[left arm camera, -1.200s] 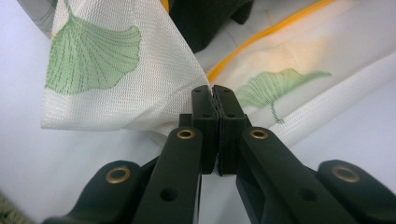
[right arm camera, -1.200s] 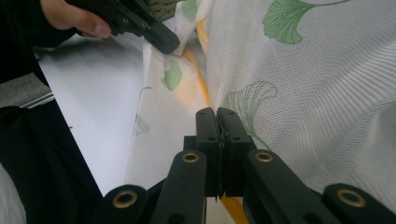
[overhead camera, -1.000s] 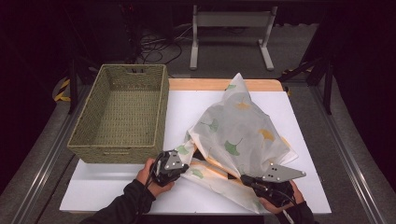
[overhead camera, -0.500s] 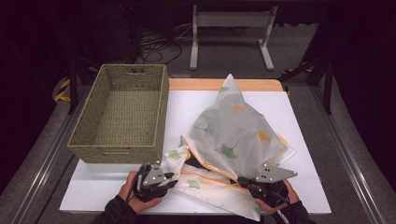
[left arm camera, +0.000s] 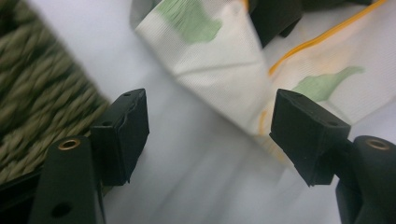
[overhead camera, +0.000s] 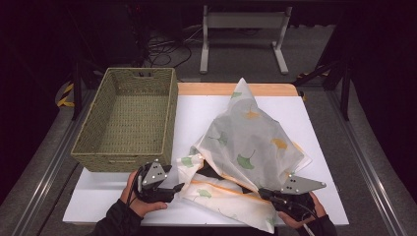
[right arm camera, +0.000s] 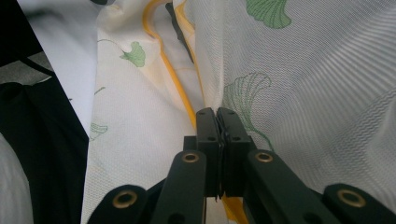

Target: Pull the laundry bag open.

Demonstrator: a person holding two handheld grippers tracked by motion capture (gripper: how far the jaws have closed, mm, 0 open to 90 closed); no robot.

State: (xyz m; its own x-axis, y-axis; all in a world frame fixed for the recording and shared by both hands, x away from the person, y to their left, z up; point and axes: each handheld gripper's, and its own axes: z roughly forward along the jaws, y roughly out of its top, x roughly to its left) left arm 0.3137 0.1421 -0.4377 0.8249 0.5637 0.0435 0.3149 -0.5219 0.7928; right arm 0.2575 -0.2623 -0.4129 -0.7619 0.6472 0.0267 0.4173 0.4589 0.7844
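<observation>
A white cloth (overhead camera: 246,142) printed with green and yellow leaves lies rumpled on the white table board (overhead camera: 206,113), peaked toward the back. My left gripper (overhead camera: 178,187) is at the cloth's front-left corner. In the left gripper view this gripper (left arm camera: 210,126) is open, and the cloth's corner (left arm camera: 210,70) lies on the board just ahead of the jaws, between them. My right gripper (overhead camera: 263,193) is at the cloth's front right. The right gripper view shows that gripper (right arm camera: 217,116) shut on a fold of the cloth (right arm camera: 303,93) beside its yellow hem.
An empty woven basket (overhead camera: 129,118) stands at the left of the board, its wall (left arm camera: 37,107) close beside my left gripper. A bare strip of board runs along the front left. A metal stand (overhead camera: 243,29) is on the floor behind the table.
My left gripper has moved toward the front left, and the cloth's lower layer has spread out that way. The right gripper has shifted slightly toward the front.
</observation>
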